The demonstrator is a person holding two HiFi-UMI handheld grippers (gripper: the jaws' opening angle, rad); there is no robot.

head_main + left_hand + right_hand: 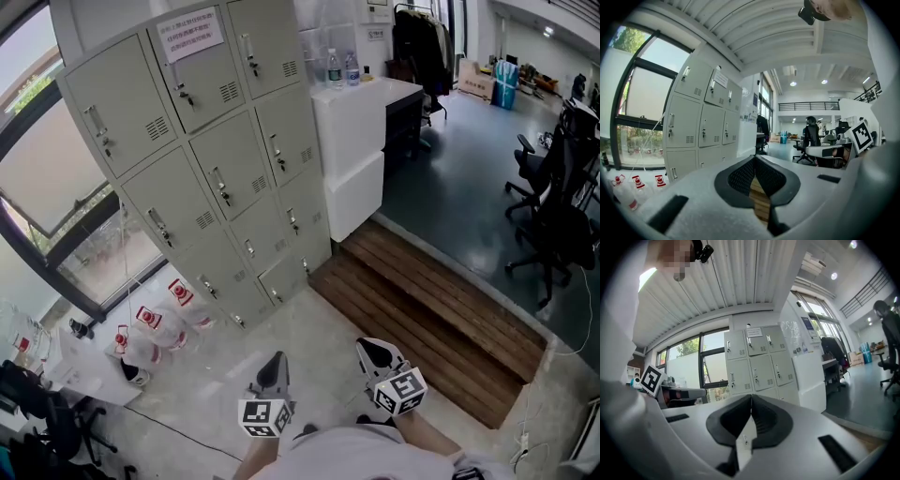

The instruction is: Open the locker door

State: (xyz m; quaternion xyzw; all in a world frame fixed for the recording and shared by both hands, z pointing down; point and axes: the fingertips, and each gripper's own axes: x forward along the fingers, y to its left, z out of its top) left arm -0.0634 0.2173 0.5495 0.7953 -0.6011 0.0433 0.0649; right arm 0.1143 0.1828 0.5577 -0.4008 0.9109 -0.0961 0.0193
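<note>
Task not started. Every door on the lockers (216,159) is closed. They stand at 11 o'clock, well apart from both grippers. The left gripper (274,364) and right gripper (372,351) have their jaws pressed together and hold nothing. The floor ahead is open for approach. Bottles (155,323) crowd 10 o'clock, and the step (422,319) edge runs at 2 o'clock.

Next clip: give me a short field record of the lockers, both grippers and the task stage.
lockers: grey, all visible doors shut
notice: paper on a top door
left gripper: shut, empty, away from lockers
right gripper: shut, empty, away from lockers
floor bottles: beside the lockers' base
stage: no door touched yet
</note>
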